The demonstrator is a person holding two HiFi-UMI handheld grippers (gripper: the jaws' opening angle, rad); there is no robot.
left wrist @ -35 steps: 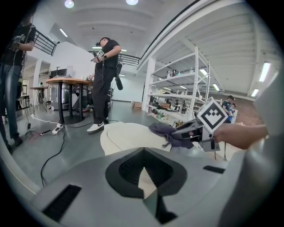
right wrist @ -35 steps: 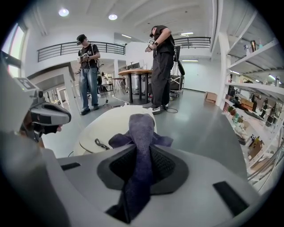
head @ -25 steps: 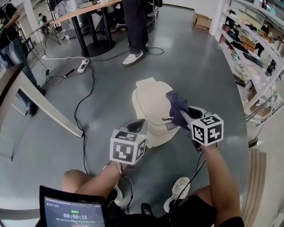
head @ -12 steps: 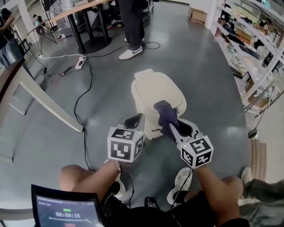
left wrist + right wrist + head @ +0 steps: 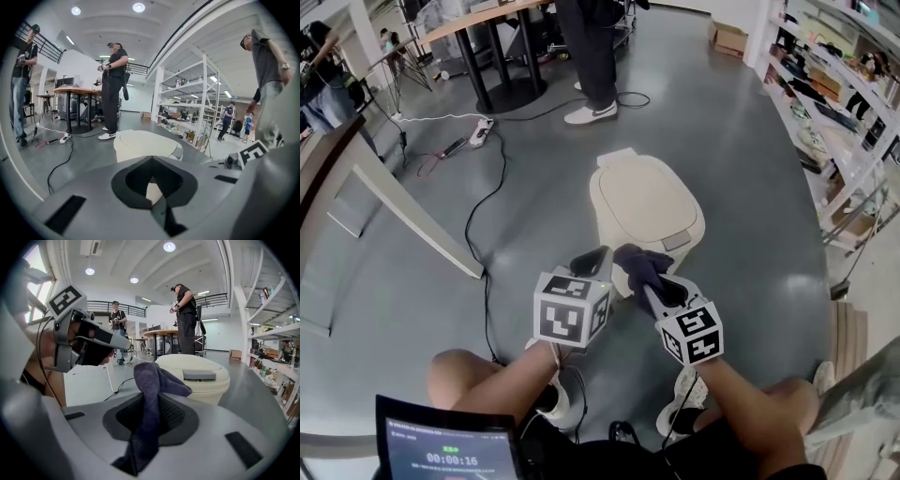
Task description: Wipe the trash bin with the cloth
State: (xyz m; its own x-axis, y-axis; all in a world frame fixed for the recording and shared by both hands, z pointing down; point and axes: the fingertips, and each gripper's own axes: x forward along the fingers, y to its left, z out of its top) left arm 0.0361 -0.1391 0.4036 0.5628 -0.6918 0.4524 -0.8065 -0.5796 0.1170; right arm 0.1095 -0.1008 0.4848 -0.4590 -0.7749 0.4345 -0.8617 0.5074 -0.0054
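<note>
Right gripper view: cloth (image 5: 152, 380) tight in right gripper (image 5: 150, 416), at trash bin's (image 5: 197, 366) near side; left gripper (image 5: 151, 180) closed.

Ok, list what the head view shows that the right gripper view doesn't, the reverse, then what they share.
Only the head view shows the tablet and the floor power strip. Only the right gripper view shows the ceiling lights. Both show the trash bin, the cloth clamped in the right gripper, and the left gripper.

Head view steeply down from above; gripper views low and close; trash bin (image 5: 647, 202) common to all.
</note>
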